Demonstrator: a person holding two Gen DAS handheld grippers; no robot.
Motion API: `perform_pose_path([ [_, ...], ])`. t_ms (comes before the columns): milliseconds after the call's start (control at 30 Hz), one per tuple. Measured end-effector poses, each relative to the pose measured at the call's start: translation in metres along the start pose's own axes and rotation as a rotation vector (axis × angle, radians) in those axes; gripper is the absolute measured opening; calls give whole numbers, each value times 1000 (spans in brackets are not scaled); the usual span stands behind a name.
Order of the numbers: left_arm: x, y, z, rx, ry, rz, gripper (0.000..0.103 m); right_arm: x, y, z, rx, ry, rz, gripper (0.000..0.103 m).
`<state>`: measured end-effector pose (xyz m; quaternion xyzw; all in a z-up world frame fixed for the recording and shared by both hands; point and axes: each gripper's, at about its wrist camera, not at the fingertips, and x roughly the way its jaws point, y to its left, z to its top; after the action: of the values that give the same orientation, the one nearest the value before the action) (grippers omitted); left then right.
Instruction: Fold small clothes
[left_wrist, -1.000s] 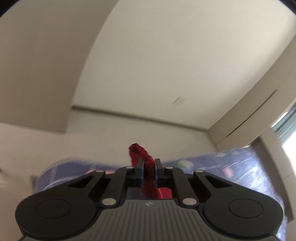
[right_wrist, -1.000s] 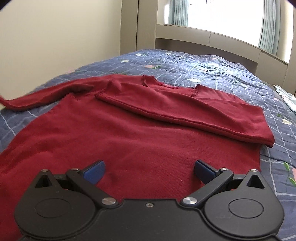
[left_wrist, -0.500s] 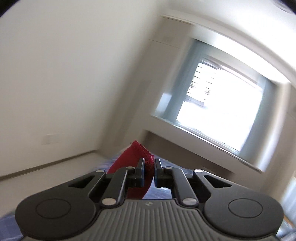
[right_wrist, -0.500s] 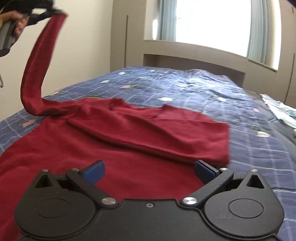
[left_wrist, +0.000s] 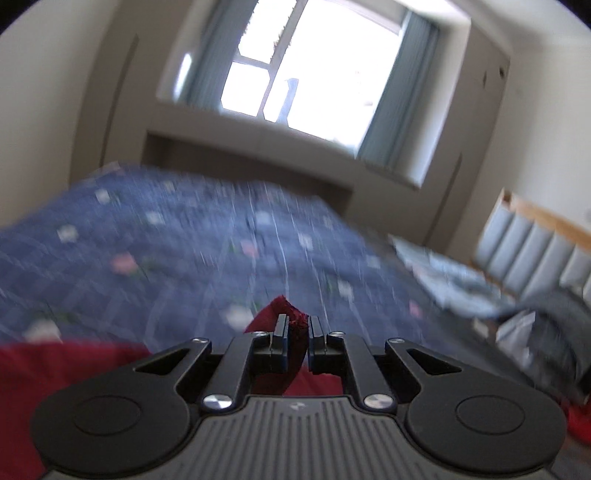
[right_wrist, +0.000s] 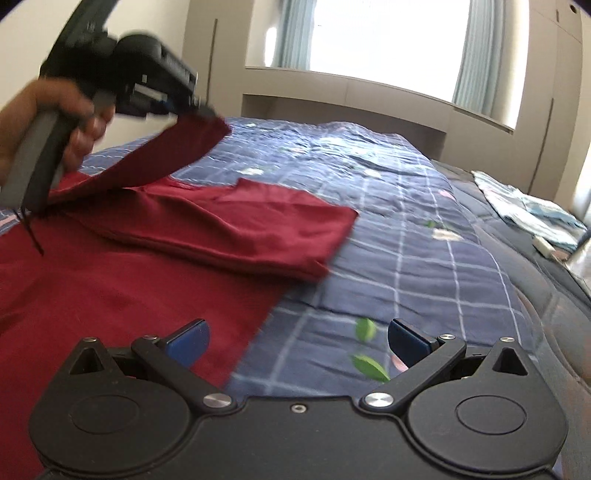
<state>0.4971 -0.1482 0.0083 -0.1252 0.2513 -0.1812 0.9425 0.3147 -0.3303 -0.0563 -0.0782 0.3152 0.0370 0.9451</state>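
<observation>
A dark red long-sleeved sweater (right_wrist: 122, 295) lies spread on the blue quilted bed (right_wrist: 424, 258). One sleeve (right_wrist: 258, 229) is folded across its chest. My left gripper (left_wrist: 295, 330) is shut on the cuff of the other sleeve (left_wrist: 291, 321). In the right wrist view that left gripper (right_wrist: 207, 110) holds this sleeve (right_wrist: 162, 158) in the air above the sweater's upper left part, with a hand (right_wrist: 44, 122) on its grip. My right gripper (right_wrist: 297, 338) hangs open over the sweater's right edge and the quilt, with nothing between its fingers.
Light blue clothes (right_wrist: 528, 210) lie on the bed's far right side, with a dark garment (left_wrist: 546, 332) near them. A padded headboard (left_wrist: 535, 247) and a window ledge (right_wrist: 369, 88) close off the bed's far sides.
The left gripper has swung the gripped sleeve up from the bed's left side and over the sweater, rolling as it went. The right gripper has shifted right, from mid-sweater to its right edge.
</observation>
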Motion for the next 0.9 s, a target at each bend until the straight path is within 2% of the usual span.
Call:
perform_pose_path([
  [100, 15, -9, -27, 23, 80, -4, 9, 3, -7, -7, 30, 13, -5, 103],
  [167, 17, -12, -28, 45, 106, -6, 10, 5, -9, -11, 47, 19, -5, 103],
  [233, 8, -20, -29, 60, 129, -13, 18, 5, -10, -12, 57, 23, -5, 103],
  [267, 10, -19, -32, 65, 134, -21, 31, 5, -10, -12, 58, 22, -5, 103],
  [300, 6, -19, -29, 72, 134, -27, 49, 6, -10, -12, 58, 21, -7, 102],
  [333, -6, -22, -25, 80, 130, -29, 60, 6, -9, -11, 57, 20, -9, 102],
  [367, -10, -22, -24, 86, 124, -26, 75, 7, -9, -10, 57, 18, -10, 102],
  [500, -26, -13, -20, 90, 107, -44, 90, 10, -9, -3, 79, 7, 5, 102],
  [600, -46, 0, -15, 70, 86, -29, 103, 13, -6, 12, 88, -26, 36, 102],
  [733, -81, 31, -10, 102, 72, 25, 103, 24, 3, 40, 82, -77, 112, 102],
  [833, -111, 66, -11, 120, 60, 102, 103, 38, 11, 63, 83, -108, 192, 102],
  [900, -132, 95, -18, 132, 61, 168, 103, 51, 17, 76, 89, -107, 231, 97],
])
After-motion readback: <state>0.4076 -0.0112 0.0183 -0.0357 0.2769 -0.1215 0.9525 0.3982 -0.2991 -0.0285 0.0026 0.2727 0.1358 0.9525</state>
